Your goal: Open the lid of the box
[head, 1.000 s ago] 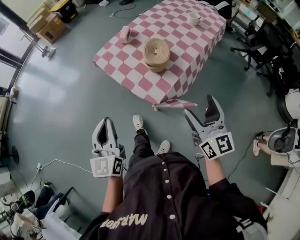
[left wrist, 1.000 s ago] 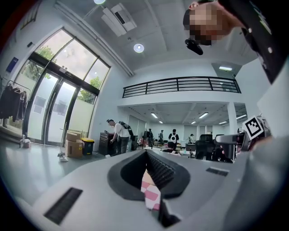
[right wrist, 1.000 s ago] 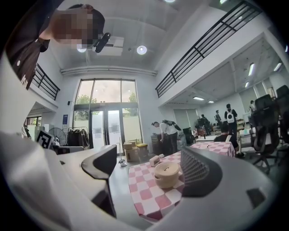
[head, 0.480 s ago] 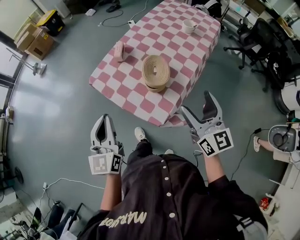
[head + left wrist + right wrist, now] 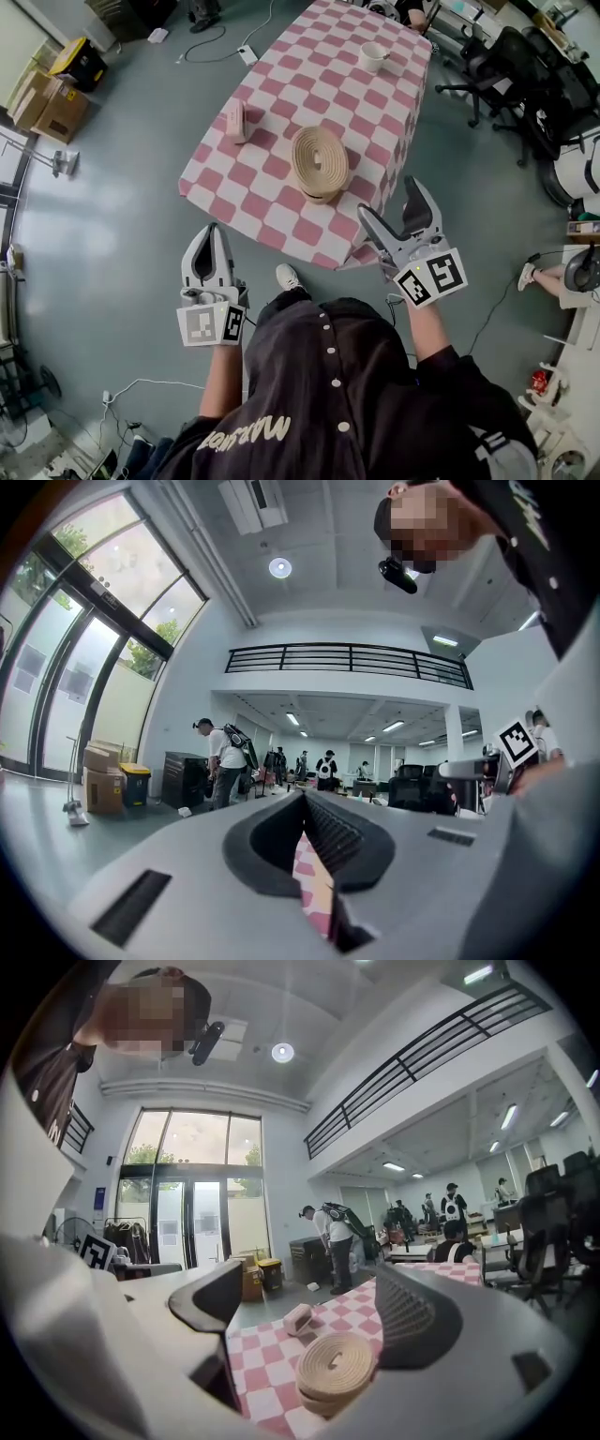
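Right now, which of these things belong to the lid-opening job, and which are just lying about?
In the job:
- round woven box, lid on, probably the one meant
- checked table under it
- right gripper, jaws apart
- left gripper, jaws together

Just lying about:
- white cup
- small pink object
- cardboard boxes on the floor
- office chair

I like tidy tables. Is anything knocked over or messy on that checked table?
Nothing is spilled. The round box sits flat with its lid on, and the cup stands upright. Only the small pink box looks a bit odd: it seems to be tipped onto its side.
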Demonstrator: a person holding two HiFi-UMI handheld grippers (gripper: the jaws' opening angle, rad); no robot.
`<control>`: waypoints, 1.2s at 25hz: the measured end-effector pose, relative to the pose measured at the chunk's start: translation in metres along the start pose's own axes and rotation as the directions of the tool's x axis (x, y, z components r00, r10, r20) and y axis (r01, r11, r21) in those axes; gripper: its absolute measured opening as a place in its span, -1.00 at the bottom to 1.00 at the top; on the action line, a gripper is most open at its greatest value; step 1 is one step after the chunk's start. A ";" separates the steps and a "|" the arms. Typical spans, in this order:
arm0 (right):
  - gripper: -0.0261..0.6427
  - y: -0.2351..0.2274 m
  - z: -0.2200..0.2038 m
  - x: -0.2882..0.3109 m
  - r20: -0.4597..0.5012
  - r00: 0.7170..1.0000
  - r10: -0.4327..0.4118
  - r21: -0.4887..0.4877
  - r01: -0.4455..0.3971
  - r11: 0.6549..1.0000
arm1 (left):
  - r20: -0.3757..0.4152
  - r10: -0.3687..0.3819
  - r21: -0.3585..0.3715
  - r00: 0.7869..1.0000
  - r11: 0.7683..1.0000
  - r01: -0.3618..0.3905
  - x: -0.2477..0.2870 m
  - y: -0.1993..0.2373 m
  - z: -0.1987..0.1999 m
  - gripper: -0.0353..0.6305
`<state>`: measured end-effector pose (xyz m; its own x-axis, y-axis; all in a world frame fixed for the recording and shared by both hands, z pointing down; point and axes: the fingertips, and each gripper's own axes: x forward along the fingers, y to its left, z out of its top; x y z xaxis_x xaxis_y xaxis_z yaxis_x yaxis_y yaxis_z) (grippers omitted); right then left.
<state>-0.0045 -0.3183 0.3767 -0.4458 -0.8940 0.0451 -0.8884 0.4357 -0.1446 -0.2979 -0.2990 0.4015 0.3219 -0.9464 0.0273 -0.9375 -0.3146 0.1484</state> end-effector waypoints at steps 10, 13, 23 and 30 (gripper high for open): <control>0.36 0.009 -0.013 0.032 -0.055 0.997 -0.050 0.025 0.052 0.998 | -0.040 -0.067 -0.022 0.997 0.998 0.066 0.033 0.026 -0.008 -0.86; 0.36 0.004 -0.018 0.045 -0.067 0.997 -0.041 0.033 0.043 0.999 | -0.052 -0.066 -0.034 0.996 0.997 0.064 0.044 0.026 -0.015 -0.86; 0.36 -0.007 -0.049 0.109 -0.138 0.989 0.060 0.119 -0.044 0.992 | -0.039 -0.016 -0.018 0.999 1.000 0.015 0.084 0.023 -0.002 -0.86; 0.36 -0.016 -0.115 0.152 -0.274 0.956 0.108 0.233 -0.043 0.972 | -0.098 0.003 -0.017 0.995 1.000 -0.005 0.100 0.020 -0.020 -0.86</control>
<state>-0.0707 -0.4493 0.4993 -0.5518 -0.7787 0.2987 -0.8185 0.4370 -0.3728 -0.2821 -0.3988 0.4271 0.3302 -0.9356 0.1249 -0.9368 -0.3086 0.1652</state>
